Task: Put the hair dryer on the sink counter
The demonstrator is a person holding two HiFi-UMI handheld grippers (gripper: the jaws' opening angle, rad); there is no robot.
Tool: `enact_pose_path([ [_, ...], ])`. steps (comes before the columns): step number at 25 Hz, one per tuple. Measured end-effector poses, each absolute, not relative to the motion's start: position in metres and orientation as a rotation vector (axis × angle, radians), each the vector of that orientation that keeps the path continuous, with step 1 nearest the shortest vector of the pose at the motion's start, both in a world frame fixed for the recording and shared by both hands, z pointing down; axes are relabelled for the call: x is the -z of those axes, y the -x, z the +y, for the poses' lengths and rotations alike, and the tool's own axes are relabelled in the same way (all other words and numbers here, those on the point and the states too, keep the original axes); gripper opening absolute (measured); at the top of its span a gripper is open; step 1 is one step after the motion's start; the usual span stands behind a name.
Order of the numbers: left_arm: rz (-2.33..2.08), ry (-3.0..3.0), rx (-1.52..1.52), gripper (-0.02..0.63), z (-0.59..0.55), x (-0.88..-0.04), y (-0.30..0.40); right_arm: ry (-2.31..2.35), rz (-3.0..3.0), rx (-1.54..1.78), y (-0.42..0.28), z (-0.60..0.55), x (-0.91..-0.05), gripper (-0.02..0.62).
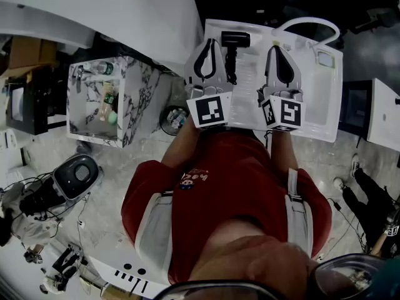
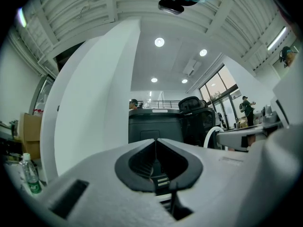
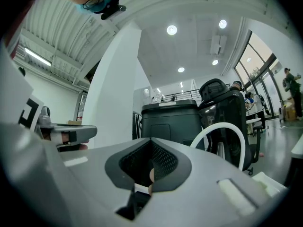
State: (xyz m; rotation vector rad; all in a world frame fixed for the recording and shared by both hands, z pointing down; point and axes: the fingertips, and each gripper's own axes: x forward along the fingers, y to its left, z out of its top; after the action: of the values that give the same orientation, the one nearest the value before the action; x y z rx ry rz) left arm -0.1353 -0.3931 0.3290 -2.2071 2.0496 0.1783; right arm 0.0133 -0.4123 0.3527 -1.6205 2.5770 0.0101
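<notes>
- Two grippers sit side by side near the top middle of the head view, over the white sink counter (image 1: 325, 114).
- Left gripper (image 1: 210, 42) has its jaws pressed together at the tips. Its own view shows the tips meeting (image 2: 155, 141) with nothing between them.
- Right gripper (image 1: 275, 47) is closed too. In its own view the black pads meet (image 3: 150, 139) and hold nothing.
- Black hair dryer (image 1: 233, 50) lies on the sink counter, between the two grippers. It is just beside the left gripper, with its fat head toward the top of the frame and its handle pointing down. I cannot tell if it touches that gripper.
- White curved faucet (image 1: 310, 22) stands at the top right of the counter. It also shows as a white arch (image 3: 215, 136) in the right gripper view.
- Marble shelf (image 1: 140, 99) with bottles stands at the left of the head view.
- Plastic bottle (image 2: 29, 174) shows at the lower left of the left gripper view.
</notes>
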Motion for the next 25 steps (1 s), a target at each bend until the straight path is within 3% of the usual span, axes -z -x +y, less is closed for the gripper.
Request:
enact_pose_path([
  [25,2.033,2.241,-0.196,-0.001,-0.3922,-0.3294,0.1326,1.630,2.604,-0.064,-0.0104,-0.4100,-0.3523,0.002],
])
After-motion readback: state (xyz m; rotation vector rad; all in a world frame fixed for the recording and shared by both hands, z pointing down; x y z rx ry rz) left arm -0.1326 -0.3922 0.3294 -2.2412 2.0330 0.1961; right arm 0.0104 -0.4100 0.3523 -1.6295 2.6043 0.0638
